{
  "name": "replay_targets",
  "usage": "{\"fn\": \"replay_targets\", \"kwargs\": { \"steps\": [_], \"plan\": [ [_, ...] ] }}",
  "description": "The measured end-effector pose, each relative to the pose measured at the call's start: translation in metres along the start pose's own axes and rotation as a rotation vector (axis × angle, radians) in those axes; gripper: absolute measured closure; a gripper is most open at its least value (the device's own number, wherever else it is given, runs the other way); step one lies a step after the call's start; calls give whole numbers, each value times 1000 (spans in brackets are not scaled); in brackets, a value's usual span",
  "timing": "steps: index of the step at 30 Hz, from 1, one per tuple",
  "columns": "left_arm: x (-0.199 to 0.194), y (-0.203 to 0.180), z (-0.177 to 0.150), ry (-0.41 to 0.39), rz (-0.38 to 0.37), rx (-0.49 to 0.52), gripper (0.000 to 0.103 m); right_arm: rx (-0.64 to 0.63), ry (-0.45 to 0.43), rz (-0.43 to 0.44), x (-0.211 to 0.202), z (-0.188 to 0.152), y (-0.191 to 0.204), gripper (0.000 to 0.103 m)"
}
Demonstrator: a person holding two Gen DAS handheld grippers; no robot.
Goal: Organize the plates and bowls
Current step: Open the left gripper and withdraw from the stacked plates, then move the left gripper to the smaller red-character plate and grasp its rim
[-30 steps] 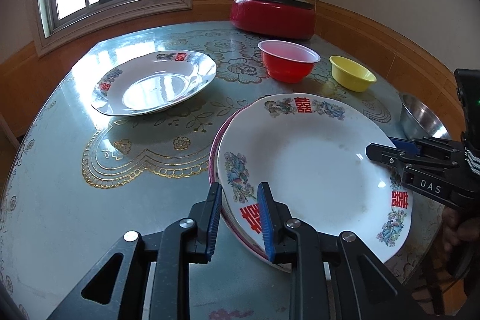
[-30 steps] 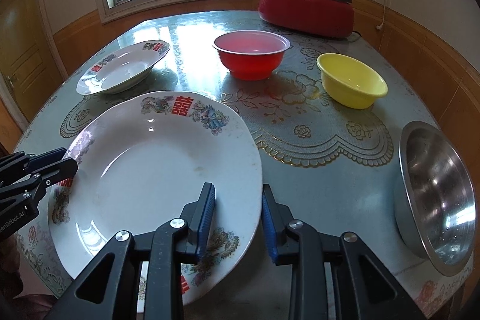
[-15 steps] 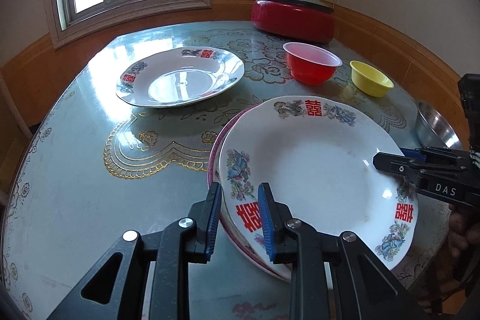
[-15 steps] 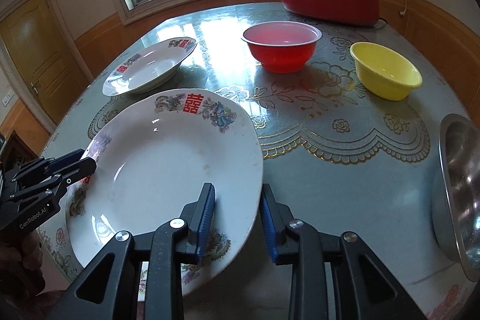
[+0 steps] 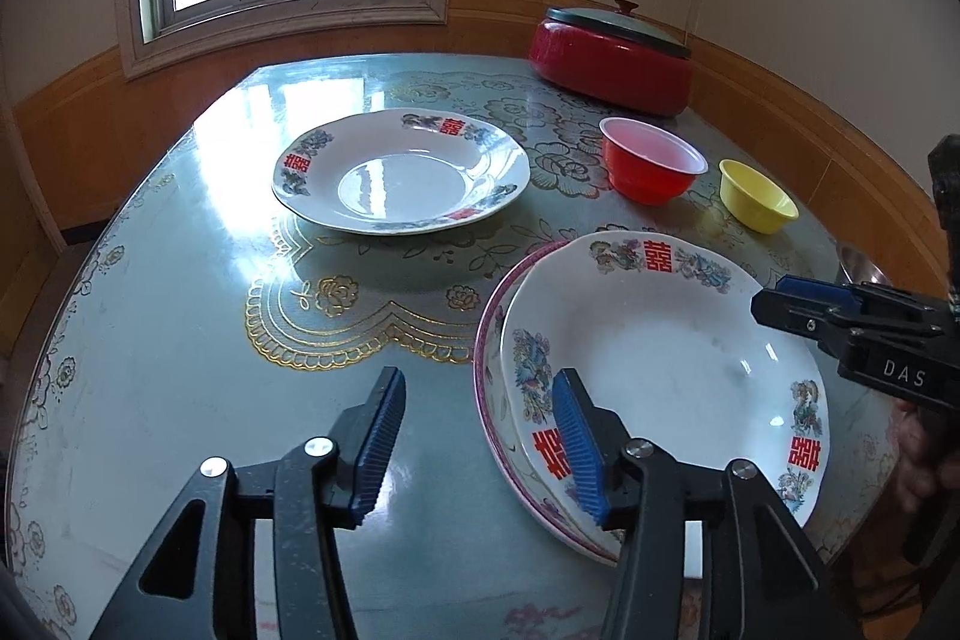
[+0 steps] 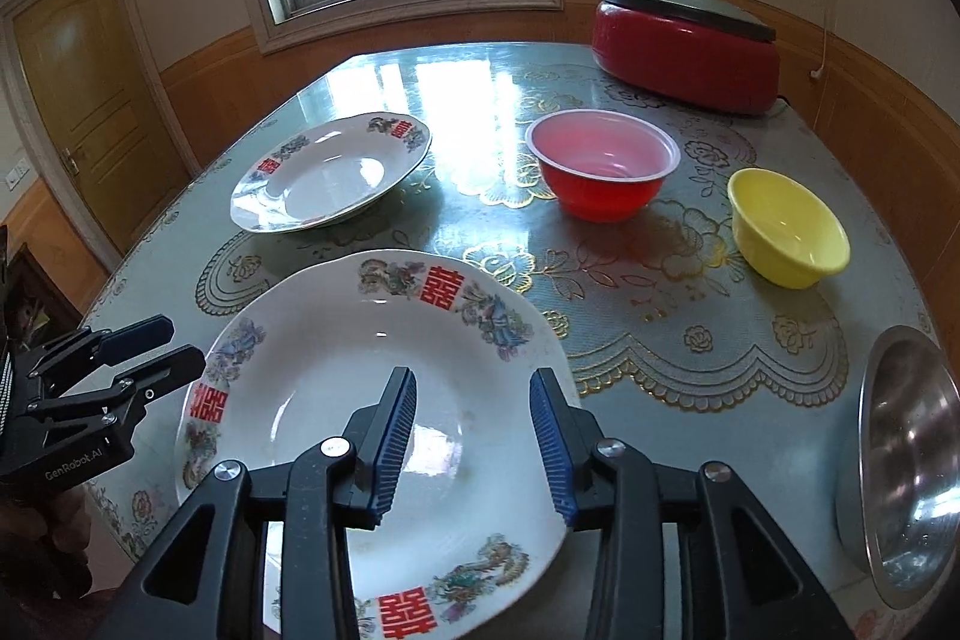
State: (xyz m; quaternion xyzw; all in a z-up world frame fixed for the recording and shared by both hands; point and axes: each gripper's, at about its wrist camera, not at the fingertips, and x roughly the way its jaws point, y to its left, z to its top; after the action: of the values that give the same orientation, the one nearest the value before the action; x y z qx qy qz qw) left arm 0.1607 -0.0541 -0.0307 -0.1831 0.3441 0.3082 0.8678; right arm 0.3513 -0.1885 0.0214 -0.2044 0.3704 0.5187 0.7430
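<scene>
A white plate (image 5: 648, 340) with red characters lies on a pink-rimmed plate (image 5: 489, 340) at the near right of the table. My left gripper (image 5: 477, 373) straddles the stack's near rim. Its jaws are opening and the pads stand off the rim. In the right wrist view my right gripper (image 6: 474, 373) hovers over the same white plate (image 6: 336, 370), jaws opening, with the plate's right edge just inside the right pad and untouched. Each gripper also shows in the other's view: right gripper (image 5: 768, 295), left gripper (image 6: 183, 340). A second white plate (image 5: 402, 178) sits alone farther back.
A red bowl (image 6: 603, 166) and a yellow bowl (image 6: 789, 235) stand behind the stack. A steel bowl (image 6: 906, 466) sits at the right table edge. A red lidded cooker (image 6: 684, 52) is at the far right. The patterned green table (image 5: 180, 340) is bare at the left.
Both grippers were shut on the white plate's rim and have let go, with their jaws spread. Both have drawn back and risen a little. The plate rests on the stack.
</scene>
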Motion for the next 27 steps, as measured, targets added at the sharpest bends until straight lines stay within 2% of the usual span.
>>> {"fn": "replay_targets", "kwargs": {
  "steps": [7,12,17,21,27],
  "plan": [
    [2,7,4,31,5,-18,37,-13,18,47,6,-3,17,61],
    [-1,11,8,17,13,-13,35,-10,19,77,6,6,21,59],
    [-1,18,13,21,7,-8,28,95,40,178,13,23,17,58],
    [3,27,18,39,5,-15,28,221,69,255,24,35,11,57],
    [5,39,24,43,-20,-18,27,332,84,270,38,48,8,57]
  ]
}}
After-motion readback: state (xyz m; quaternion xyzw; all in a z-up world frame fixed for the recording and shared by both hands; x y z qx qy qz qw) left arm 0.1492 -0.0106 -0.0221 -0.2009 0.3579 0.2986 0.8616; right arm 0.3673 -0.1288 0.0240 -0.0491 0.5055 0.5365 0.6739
